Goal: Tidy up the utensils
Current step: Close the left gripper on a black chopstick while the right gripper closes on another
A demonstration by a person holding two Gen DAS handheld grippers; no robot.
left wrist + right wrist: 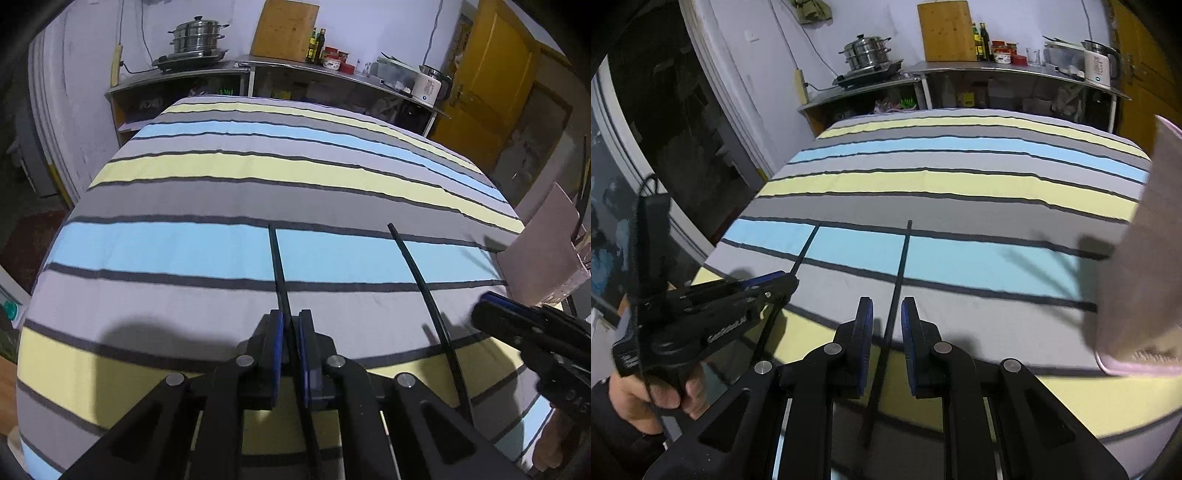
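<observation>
left tongs [291,354] clamp chopstick [277,258] | right tongs [887,347] parted around second chopstick [900,266] | right view only: hand [665,391]

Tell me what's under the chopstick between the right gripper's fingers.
Under the right chopstick lies only the striped cloth, grey and blue bands. The right gripper hides its near end and the cloth beneath. What the cloth covers cannot be seen.

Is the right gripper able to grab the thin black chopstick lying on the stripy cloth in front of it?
Probably yes. The right gripper is open, and the thin black chopstick runs between its two fingers, nothing covering it. The pinkish container stands off to one side.
</observation>
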